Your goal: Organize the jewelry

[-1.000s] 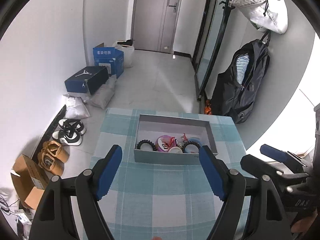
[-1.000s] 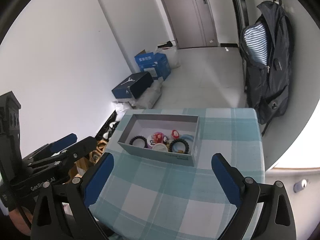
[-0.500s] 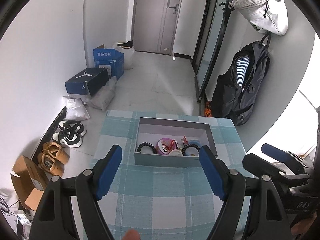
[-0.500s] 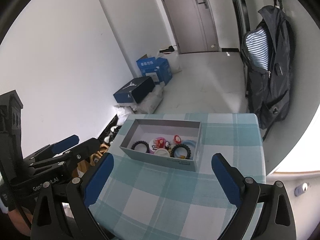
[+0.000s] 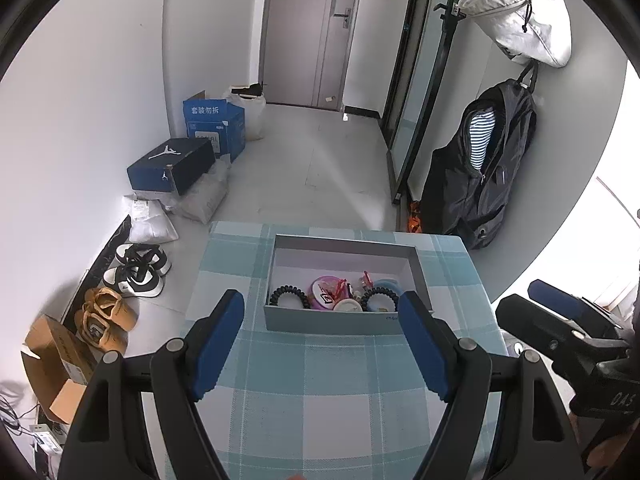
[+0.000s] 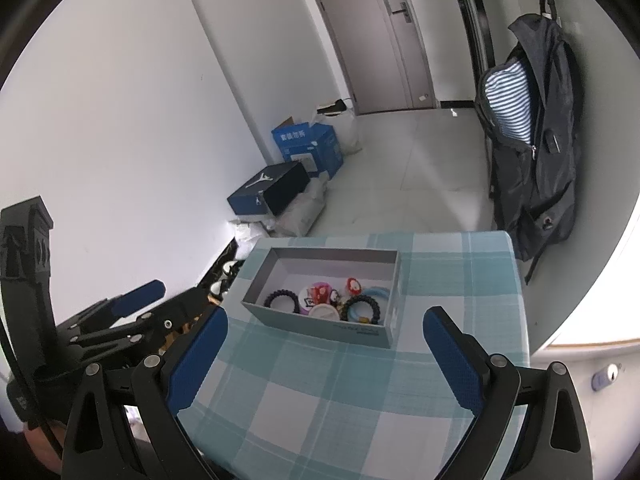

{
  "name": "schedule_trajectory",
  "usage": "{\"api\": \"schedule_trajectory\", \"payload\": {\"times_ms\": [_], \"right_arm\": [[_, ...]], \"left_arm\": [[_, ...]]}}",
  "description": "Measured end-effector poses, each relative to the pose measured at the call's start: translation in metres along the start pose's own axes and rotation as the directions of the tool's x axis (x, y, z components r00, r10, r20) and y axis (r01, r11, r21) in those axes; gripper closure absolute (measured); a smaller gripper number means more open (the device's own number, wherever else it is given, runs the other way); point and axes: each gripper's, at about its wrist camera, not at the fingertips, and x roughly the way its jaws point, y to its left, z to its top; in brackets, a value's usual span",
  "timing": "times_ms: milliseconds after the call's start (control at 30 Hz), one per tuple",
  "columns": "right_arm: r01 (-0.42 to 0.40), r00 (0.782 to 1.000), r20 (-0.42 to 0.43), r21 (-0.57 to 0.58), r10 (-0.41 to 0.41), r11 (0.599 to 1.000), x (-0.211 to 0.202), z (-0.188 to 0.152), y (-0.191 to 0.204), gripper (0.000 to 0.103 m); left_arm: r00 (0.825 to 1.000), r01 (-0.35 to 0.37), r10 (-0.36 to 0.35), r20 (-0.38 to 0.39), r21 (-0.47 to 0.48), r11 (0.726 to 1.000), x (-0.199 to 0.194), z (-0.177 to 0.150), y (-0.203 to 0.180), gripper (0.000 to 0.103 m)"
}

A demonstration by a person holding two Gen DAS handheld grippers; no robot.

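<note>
Jewelry (image 5: 340, 298) sits gathered in the grey box (image 5: 336, 322) ahead of our jaws; left gripper (image 5: 320, 344) and right gripper (image 6: 326, 356) both hover wide, empty.

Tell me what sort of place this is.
Most likely a home entryway or hallway: a closed door at the far end, shoes lined along the wall, a backpack hanging on a hook. A small checked-cloth table holds the jewelry box.
</note>
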Motion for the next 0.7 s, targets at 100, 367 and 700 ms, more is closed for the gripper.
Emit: {"api": "schedule_trajectory", "payload": {"times_ms": [100, 367, 700], "right_arm": [[0.003, 1.0, 0.003, -0.001, -0.003, 1.0, -0.0006, 0.0005, -0.0006, 0.004], [-0.001, 1.0, 0.003, -0.003, 0.001, 1.0, -0.0013, 0.0011, 0.0, 0.003], [0.002, 1.0, 0.001, -0.002, -0.002, 1.0, 0.001, 0.0012, 0.0015, 0.003]], "left_arm": [[1.0, -0.002, 0.002, -0.004, -0.008, 1.0, 0.0011, 0.0002, 0.0009, 0.027], [1.0, 0.003, -0.003, -0.009, -0.007, 1.0, 0.0009, 0.0009, 0.0006, 0.027], [1.0, 0.001, -0.001, -0.023, 0.0, 1.0, 0.0033, -0.0005, 0.0005, 0.027]]}}
